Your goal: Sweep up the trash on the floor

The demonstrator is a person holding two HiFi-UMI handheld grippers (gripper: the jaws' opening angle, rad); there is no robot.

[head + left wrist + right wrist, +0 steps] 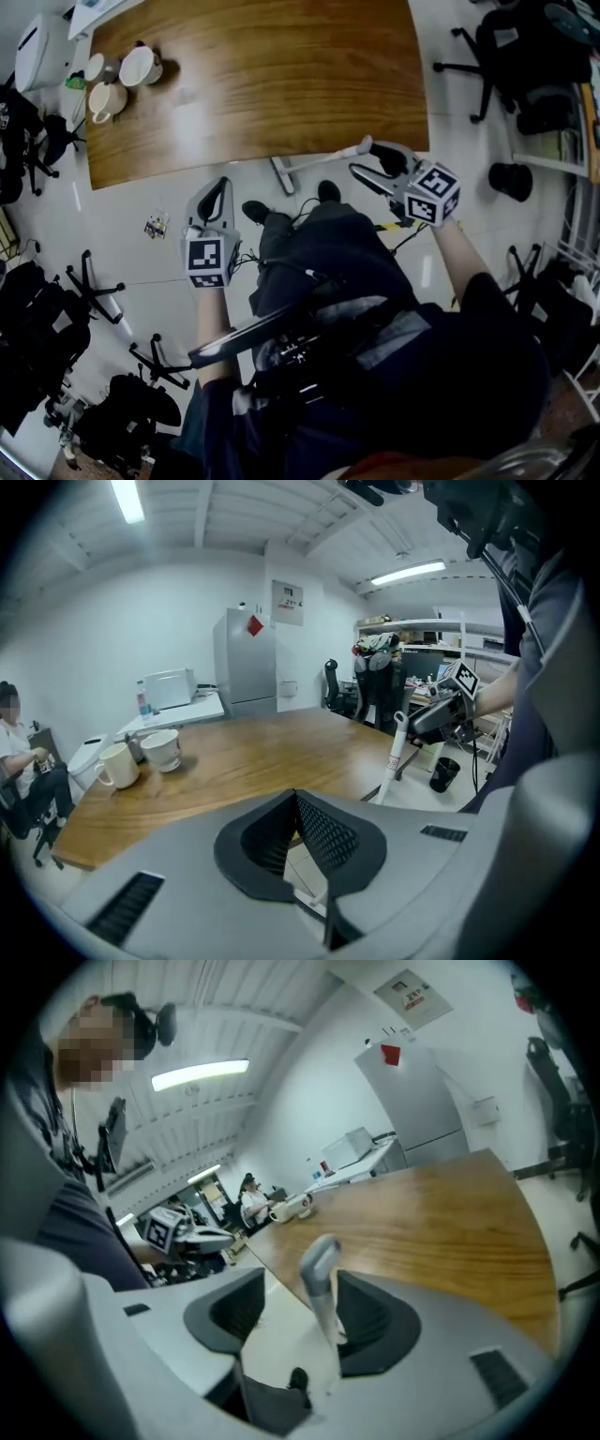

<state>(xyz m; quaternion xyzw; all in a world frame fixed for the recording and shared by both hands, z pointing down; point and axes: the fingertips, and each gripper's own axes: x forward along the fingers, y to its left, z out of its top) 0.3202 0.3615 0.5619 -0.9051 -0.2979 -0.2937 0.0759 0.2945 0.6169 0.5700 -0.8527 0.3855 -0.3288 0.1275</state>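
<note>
Head view: the trash (156, 225) lies unswept on the floor (112, 202), left of the left gripper (216, 190); the broom handle (323, 157) reaches the right gripper (375, 161).
Left gripper view: jaws closed, empty.
Right gripper view: jaws wide apart around the handle, not clamped; all sweeping remains.

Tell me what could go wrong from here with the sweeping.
1. The right gripper has its jaws open round the white handle, not clamping it, so the handle may tip over. The left gripper is shut and empty, so nothing else steadies it.
2. The trash lies near a chair base, which may block the sweep.
</note>
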